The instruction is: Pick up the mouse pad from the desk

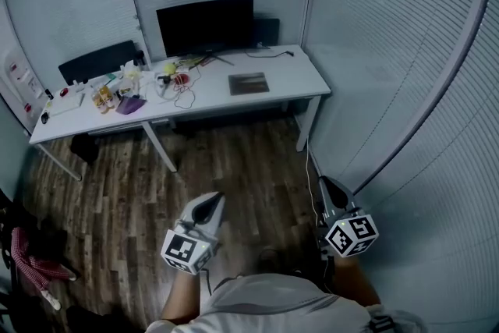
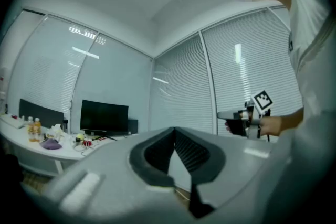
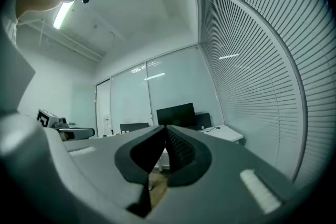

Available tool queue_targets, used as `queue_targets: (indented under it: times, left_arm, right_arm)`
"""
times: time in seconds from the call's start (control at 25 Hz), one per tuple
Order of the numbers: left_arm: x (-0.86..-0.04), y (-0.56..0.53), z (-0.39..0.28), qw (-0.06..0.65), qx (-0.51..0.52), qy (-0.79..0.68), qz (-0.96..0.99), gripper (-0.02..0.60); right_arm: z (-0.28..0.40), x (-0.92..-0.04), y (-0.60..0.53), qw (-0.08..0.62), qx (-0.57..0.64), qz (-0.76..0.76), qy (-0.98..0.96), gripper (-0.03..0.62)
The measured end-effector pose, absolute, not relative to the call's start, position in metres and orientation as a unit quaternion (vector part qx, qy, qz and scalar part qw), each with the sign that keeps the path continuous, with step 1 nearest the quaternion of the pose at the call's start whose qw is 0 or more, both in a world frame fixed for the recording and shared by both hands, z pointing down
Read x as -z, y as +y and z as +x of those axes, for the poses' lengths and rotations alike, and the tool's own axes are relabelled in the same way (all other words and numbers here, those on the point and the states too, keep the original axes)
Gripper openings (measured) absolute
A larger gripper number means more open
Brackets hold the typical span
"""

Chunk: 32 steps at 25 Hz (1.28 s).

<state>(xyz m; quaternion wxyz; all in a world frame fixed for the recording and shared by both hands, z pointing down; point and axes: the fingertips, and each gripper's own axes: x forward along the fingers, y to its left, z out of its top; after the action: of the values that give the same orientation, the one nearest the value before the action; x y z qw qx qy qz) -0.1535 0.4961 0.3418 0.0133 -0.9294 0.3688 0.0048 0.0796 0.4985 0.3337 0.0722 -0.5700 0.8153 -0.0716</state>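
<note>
A wood floor (image 1: 234, 160) fills the office, with blinds (image 1: 405, 27) on the walls. Nearest, the left gripper (image 1: 216, 200) and right gripper (image 1: 325, 182) are held level above it, each with its fingers pressed together on nothing. Well ahead stands the white desk (image 1: 300, 74). The dark mouse pad (image 1: 249, 83) lies flat on its right half, before the monitor (image 1: 205, 26)

Ahead of the closed fingers of the left gripper (image 1: 217, 199) and right gripper (image 1: 324, 182), bare floor (image 1: 234, 152) runs to the desk (image 1: 300, 74). Blinds (image 1: 405, 105) stand close right of the right fingers. Cables (image 1: 184, 95) and bottles (image 1: 101, 97) crowd the desk far left of the fingers.
</note>
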Motion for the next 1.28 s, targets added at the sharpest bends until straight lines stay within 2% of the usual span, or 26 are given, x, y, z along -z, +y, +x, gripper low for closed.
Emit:
queue_targets:
  times: [0.24, 0.4, 0.64, 0.8, 1.28]
  left_arm:
    - [-0.363, 0.477, -0.186, -0.008, -0.007, 0.368, -0.93, 0.0]
    - [-0.374, 0.455, -0.191, -0.03, -0.01, 0.364, -0.931, 0.0]
    - [-0.388, 0.404, -0.196, -0.047, 0.0, 0.374, -0.926, 0.0]
    - [-0.394, 0.349, -0.202, -0.052, 0.004, 0.411, -0.91, 0.0]
    - [-0.375, 0.166, -0.091, -0.022, 0.016, 0.44, -0.897, 0.0]
  right_arm:
    - [0.064, -0.344, 0.487, 0.102, 0.09, -0.599, 0.789, 0.002]
    - [0.056, -0.349, 0.472, 0.072, 0.08, -0.6, 0.793, 0.0]
    - [0.051, -0.364, 0.394, 0.045, 0.093, -0.593, 0.798, 0.0]
    - [0.051, -0.372, 0.325, 0.055, 0.098, -0.569, 0.814, 0.0]
    - [0.147, -0.376, 0.124, 0.055, 0.097, -0.526, 0.843, 0.002]
